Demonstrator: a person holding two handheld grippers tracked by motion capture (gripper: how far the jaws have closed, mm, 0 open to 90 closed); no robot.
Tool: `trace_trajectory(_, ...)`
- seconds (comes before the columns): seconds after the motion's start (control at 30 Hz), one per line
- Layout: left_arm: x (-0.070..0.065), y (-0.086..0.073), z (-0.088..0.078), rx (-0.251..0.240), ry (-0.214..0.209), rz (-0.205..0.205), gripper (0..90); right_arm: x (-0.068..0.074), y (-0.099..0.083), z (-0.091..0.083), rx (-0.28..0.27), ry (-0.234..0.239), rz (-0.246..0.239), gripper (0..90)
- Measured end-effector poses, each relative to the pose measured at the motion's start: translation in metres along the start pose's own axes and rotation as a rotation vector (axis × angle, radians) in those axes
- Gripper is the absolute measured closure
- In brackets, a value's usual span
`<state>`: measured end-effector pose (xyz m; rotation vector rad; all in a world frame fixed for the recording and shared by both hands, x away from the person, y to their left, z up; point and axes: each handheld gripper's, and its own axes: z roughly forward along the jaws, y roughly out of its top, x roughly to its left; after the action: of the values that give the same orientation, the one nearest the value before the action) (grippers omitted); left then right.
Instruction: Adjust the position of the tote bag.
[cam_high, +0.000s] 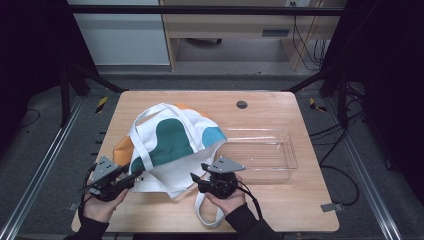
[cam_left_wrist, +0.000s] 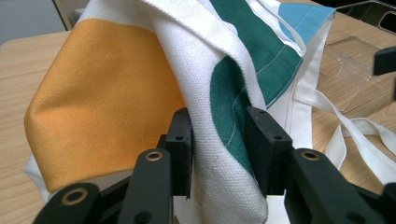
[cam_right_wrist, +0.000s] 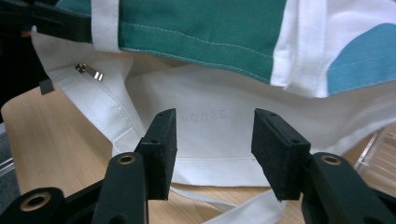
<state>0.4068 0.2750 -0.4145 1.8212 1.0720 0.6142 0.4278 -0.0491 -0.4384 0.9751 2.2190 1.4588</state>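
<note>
A canvas tote bag (cam_high: 172, 145), white with green, orange and blue patches, is lying crumpled on the left half of a wooden table (cam_high: 280, 210), its mouth facing the person. One white strap (cam_high: 207, 212) is trailing off the bag's near edge toward the table's front rim. A clear plastic tray (cam_high: 260, 155) is sitting just beside the bag, on its right.

The left gripper (cam_high: 131, 176) is resting at the bag's near left corner, held by the person's left hand (cam_high: 102, 202). In the left gripper view, its 2 jaws are clamping a raised fold of white and green fabric (cam_left_wrist: 219, 140); both pads (cam_left_wrist: 182, 140) are pressing against the cloth, which is bunching between them. An orange panel (cam_left_wrist: 102, 116) is lying to the left of that fold.

The right gripper (cam_high: 197, 176) is sitting at the bag's near edge, held by the right hand (cam_high: 227, 197). In the right gripper view, its jaws are standing apart, with the white inner layer (cam_right_wrist: 215, 135) of the bag lying beyond the pads (cam_right_wrist: 163, 144) and nothing pressed between them. A metal zip pull (cam_right_wrist: 91, 72) is showing on the lining at upper left.
</note>
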Motion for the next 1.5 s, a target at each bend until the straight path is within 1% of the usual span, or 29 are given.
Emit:
trace_trajectory(0.03, 0.0, 0.0, 0.0, 0.0, 0.0, 0.0, 64.6, 0.0, 0.0, 0.0, 0.0, 0.0, 0.0, 50.6)
trace_trajectory(0.07, 0.0, 0.0, 0.0, -0.002, 0.002, -0.001, 65.5, 0.002, 0.0, 0.007, 0.013, -0.009, -0.007, 51.7)
trace_trajectory(0.1, 0.0, 0.0, 0.0, -0.002, 0.002, -0.001, 65.9, 0.002, 0.0, 0.007, 0.013, -0.009, -0.007, 51.7)
trace_trajectory(0.17, 0.0, 0.0, 0.001, 0.002, 0.005, -0.001, 66.5, 0.004, 0.0, 0.013, 0.021, -0.013, -0.01, 52.7)
trace_trajectory(0.2, 0.0, 0.0, 0.001, 0.003, 0.009, 0.0, 67.7, 0.005, 0.001, 0.019, 0.025, -0.018, -0.006, 53.6)
trace_trajectory(0.37, 0.0, 0.001, 0.001, 0.005, 0.011, -0.004, 69.8, 0.006, 0.001, 0.027, 0.021, -0.023, 0.006, 55.2)
trace_trajectory(0.4, 0.0, 0.001, 0.001, 0.005, 0.012, -0.005, 70.8, 0.008, 0.0, 0.032, 0.02, -0.021, 0.005, 55.6)
trace_trajectory(0.43, 0.0, 0.001, 0.001, 0.005, 0.012, -0.005, 70.8, 0.008, 0.0, 0.032, 0.02, -0.021, 0.005, 55.6)
trace_trajectory(0.47, 0.0, 0.001, 0.001, 0.004, 0.013, -0.008, 71.6, 0.01, -0.002, 0.037, 0.029, -0.027, -0.006, 56.8)
trace_trajectory(0.5, 0.0, 0.001, 0.001, 0.004, 0.013, -0.008, 72.0, 0.01, -0.002, 0.037, 0.029, -0.027, -0.006, 56.8)
trace_trajectory(0.53, 0.0, 0.0, 0.001, 0.004, 0.014, -0.009, 72.4, 0.012, -0.004, 0.041, 0.032, -0.021, -0.006, 59.3)
trace_trajectory(0.6, 0.0, 0.0, 0.002, 0.004, 0.016, -0.012, 72.9, 0.013, -0.006, 0.044, 0.033, -0.019, -0.001, 60.1)
trace_trajectory(0.7, 0.0, 0.0, 0.002, 0.005, 0.019, -0.011, 73.2, 0.015, -0.008, 0.049, 0.04, -0.024, -0.002, 61.9)
trace_trajectory(0.73, 0.0, 0.0, 0.002, 0.005, 0.022, -0.009, 73.3, 0.016, -0.01, 0.053, 0.054, -0.019, -0.004, 66.4)
trace_trajectory(0.8, 0.0, 0.0, 0.002, 0.004, 0.022, -0.009, 73.3, 0.017, -0.011, 0.055, 0.062, -0.018, -0.003, 67.8)
trace_trajectory(0.9, 0.001, 0.0, 0.002, 0.003, 0.015, -0.023, 73.4, 0.019, -0.014, 0.063, 0.083, -0.019, -0.018, 75.6)
trace_trajectory(0.93, 0.001, 0.0, 0.002, 0.002, 0.015, -0.025, 73.7, 0.02, -0.016, 0.066, 0.091, -0.013, -0.006, 79.9)
trace_trajectory(0.97, 0.001, 0.0, 0.002, 0.002, 0.015, -0.025, 73.9, 0.02, -0.016, 0.066, 0.091, -0.013, -0.006, 79.9)
trace_trajectory(1.0, 0.001, 0.0, 0.002, 0.002, 0.015, -0.026, 74.1, 0.021, -0.018, 0.07, 0.104, -0.008, 0.006, 82.4)
trace_trajectory(1.13, 0.0, 0.001, 0.001, 0.0, 0.015, -0.03, 74.8, 0.024, -0.022, 0.076, 0.122, -0.006, 0.013, 85.1)
trace_trajectory(1.27, 0.0, 0.002, 0.001, 0.0, 0.015, -0.034, 76.6, 0.025, -0.028, 0.083, 0.145, -0.018, 0.001, 89.3)
trace_trajectory(1.5, 0.0, 0.004, 0.0, -0.001, 0.014, -0.035, 78.1, 0.025, -0.031, 0.089, 0.179, -0.032, -0.015, 90.0)
